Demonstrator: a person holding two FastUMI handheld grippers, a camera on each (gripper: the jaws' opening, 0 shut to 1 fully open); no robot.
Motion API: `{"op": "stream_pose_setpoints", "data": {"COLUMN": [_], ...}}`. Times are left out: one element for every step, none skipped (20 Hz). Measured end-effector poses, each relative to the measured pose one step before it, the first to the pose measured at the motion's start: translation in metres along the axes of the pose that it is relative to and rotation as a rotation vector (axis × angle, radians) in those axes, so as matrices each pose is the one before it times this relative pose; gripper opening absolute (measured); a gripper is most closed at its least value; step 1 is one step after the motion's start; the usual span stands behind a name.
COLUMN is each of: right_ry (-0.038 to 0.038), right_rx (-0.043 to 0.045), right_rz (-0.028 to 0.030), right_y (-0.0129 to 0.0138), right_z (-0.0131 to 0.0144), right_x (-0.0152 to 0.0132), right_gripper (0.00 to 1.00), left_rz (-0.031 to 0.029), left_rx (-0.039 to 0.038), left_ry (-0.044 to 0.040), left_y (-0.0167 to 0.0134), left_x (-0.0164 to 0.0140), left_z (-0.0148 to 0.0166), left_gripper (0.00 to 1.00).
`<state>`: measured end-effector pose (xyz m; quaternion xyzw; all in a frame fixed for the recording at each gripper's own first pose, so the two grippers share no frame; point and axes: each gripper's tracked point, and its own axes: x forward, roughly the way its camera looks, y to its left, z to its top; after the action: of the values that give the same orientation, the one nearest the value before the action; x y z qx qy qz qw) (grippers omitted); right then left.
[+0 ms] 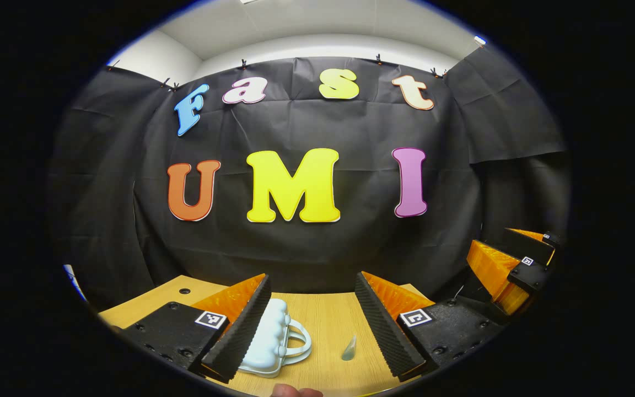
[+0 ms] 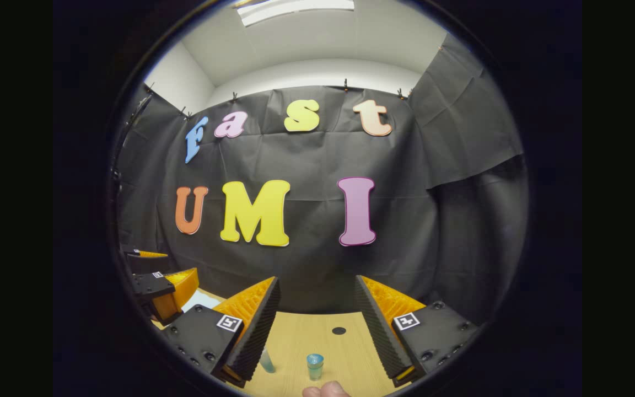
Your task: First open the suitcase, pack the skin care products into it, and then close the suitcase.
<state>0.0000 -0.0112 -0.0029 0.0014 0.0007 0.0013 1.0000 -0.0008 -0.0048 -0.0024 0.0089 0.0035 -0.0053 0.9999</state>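
Both grippers hang above the wooden table [image 1: 328, 320] with the jaws spread wide, nothing between them. In the left gripper view, the left gripper [image 1: 312, 325] points toward the black cloth wall, and the small pale blue suitcase [image 1: 273, 339] lies closed on the table, handle facing right, partly tucked behind the left finger. A little clear tube [image 1: 349, 348] lies just to the right of it, apart from the case. The right gripper [image 1: 507, 270] shows off to the right, raised. In the right gripper view, the right gripper [image 2: 317, 325] hovers over a small blue-capped bottle [image 2: 315, 366] standing upright on the table, with another bluish tube [image 2: 267, 361] poking out beside the left finger. A dark hole [image 2: 339, 331] sits in the tabletop farther back. A fingertip [image 2: 326, 390] peeks in at the bottom edge.
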Motion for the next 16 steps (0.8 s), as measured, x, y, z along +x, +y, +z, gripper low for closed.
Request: {"op": "stream_pose_setpoints", "data": {"right_ry": [0.00351,0.00211,0.00283,0.00082,0.00246,0.00191,0.00271,0.00376,0.00382,0.00408,0.00547,0.00633,0.00784,0.00853,0.01119,0.01250], "right_rx": [-0.00071,-0.00041,-0.00238,-0.00345,-0.00190,-0.00199,-0.00293,-0.00259,-0.00028,-0.00368,-0.00711,-0.01115,-0.01400,-0.01069,-0.00683,-0.00404], "right_rz": [-0.00096,-0.00104,-0.00101,-0.00369,-0.00322,-0.00474,-0.00614,-0.00660,-0.00647,-0.00535,-0.00697,-0.00208,-0.00565,-0.00647,-0.01009,-0.01126], "right_y": [-0.00040,-0.00099,-0.00108,-0.00148,-0.00146,-0.00244,-0.00201,-0.00211,-0.00266,-0.00249,-0.00262,-0.00319,-0.00395,-0.00538,-0.00508,-0.00634], "right_z": [-0.00119,-0.00053,-0.00130,-0.00045,-0.00121,-0.00111,-0.00173,-0.00053,-0.00187,-0.00128,-0.00215,-0.00239,-0.00395,-0.00420,-0.00472,-0.00486], "right_x": [-0.00081,-0.00115,-0.00041,-0.00043,-0.00072,-0.00026,-0.00099,-0.00024,-0.00043,-0.00055,-0.00030,-0.00059,-0.00044,-0.00159,-0.00041,-0.00170], "right_gripper": [0.81,0.81,0.81,0.81,0.81,0.81,0.81,0.81,0.81,0.81,0.81,0.81,0.81,0.81,0.81,0.80], "left_rz": [-0.00248,-0.00428,-0.00533,-0.00763,-0.00810,-0.00474,-0.00279,-0.00473,-0.00664,-0.01114,-0.01460,-0.01808,-0.02291,-0.02039,-0.02836,-0.02836], "left_rx": [0.00081,0.00191,0.00244,0.00074,-0.00497,-0.00344,0.00102,0.00328,0.00428,0.00703,0.01775,0.03634,0.05734,0.06248,0.06510,0.04071], "left_ry": [0.00508,0.00538,0.00779,0.00982,0.00705,0.00499,0.00309,0.00195,0.00164,-0.00056,-0.00383,-0.00398,0.00896,0.01173,0.01763,0.01389], "left_y": [-0.00050,-0.00083,-0.00053,-0.00096,-0.00197,-0.00152,-0.00078,-0.00067,-0.00073,-0.00149,-0.00014,0.00013,0.00376,0.00566,0.00472,0.00132], "left_x": [0.00008,-0.00044,-0.00041,-0.00083,-0.00095,-0.00055,-0.00019,0.00001,0.00043,0.00103,0.00052,0.00241,0.00218,0.00190,0.00230,0.00224], "left_z": [-0.00170,-0.00163,-0.00159,-0.00232,-0.00206,-0.00136,-0.00073,-0.00066,-0.00160,-0.00076,0.00016,-0.00134,-0.00330,-0.00372,-0.00600,-0.00592], "left_gripper": [0.98,0.98,0.98,0.98,0.98,0.98,0.98,0.98,0.98,0.98,0.98,0.98,0.98,0.98,0.99,0.99]}}
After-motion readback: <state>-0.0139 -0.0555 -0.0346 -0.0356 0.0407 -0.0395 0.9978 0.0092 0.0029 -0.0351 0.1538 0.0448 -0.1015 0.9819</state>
